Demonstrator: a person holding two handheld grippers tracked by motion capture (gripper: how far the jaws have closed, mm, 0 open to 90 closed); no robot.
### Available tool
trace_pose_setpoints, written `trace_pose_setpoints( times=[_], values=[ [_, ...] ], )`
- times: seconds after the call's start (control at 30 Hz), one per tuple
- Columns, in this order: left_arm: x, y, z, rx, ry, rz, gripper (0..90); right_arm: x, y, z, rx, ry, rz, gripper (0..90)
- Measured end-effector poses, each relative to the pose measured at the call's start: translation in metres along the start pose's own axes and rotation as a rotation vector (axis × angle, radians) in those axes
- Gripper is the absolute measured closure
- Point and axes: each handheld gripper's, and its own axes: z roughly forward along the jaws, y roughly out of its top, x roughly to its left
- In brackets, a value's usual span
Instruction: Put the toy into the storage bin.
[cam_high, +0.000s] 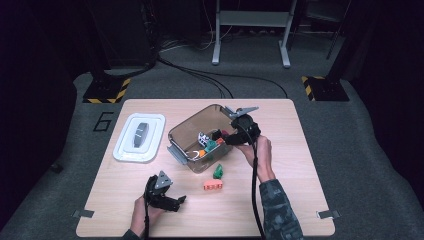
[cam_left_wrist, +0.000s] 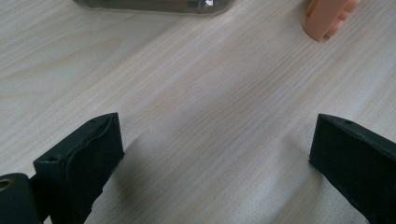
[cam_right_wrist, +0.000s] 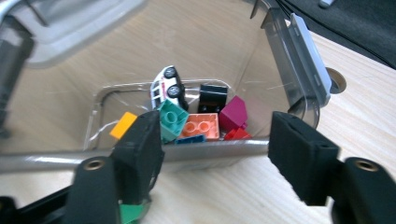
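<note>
Clear smoky plastic bin (cam_high: 192, 131), mid-desk, holds a teal building block (cam_right_wrist: 173, 119), orange brick (cam_right_wrist: 201, 126), magenta block (cam_right_wrist: 233, 113) and toy car (cam_right_wrist: 168, 87). Right gripper (cam_high: 231, 137) at the bin's right rim, jaws parted, gripping nothing. Left gripper (cam_high: 175, 202) near the front edge, jaws wide over bare wood.

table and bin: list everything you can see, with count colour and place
table: 1, light wood, on grey floor
bin: 1, clear smoky plastic, table middle, open
lid: 1, white with dark centre, left of the bin
toy car: 1, white, lying tipped inside the bin
bricks in bin: several, teal, salmon, magenta, black, yellow, red, blue
green piece: 1, on the table in front of the bin
orange brick: 1, on the table, beside the green piece
left gripper: 1, black, open, low at the near left
right gripper: 1, black, open at the bin's rim
</note>
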Motion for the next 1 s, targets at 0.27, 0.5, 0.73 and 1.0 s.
trace_pose_setpoints(
  times=[0.27, 0.5, 0.73, 1.0],
  values=[
    [0.001, 0.0, 0.0, -0.002, 0.006, 0.008, 2.6, 0.012, -0.031, -0.016, -0.054, 0.024, 0.016, 20.5],
    [0.001, 0.0, -0.001, 0.01, -0.004, 0.009, 2.6, 0.022, -0.061, -0.004, -0.034, 0.068, 0.041, 15.4],
    [0.001, 0.0, -0.001, 0.01, -0.004, 0.009, 2.6, 0.031, -0.087, 0.018, -0.004, 0.109, 0.033, 13.8],
    [0.001, 0.0, -0.001, 0.011, -0.004, 0.009, 2.6, 0.048, -0.108, 0.029, 0.002, 0.16, 0.025, 17.9]
  ],
)
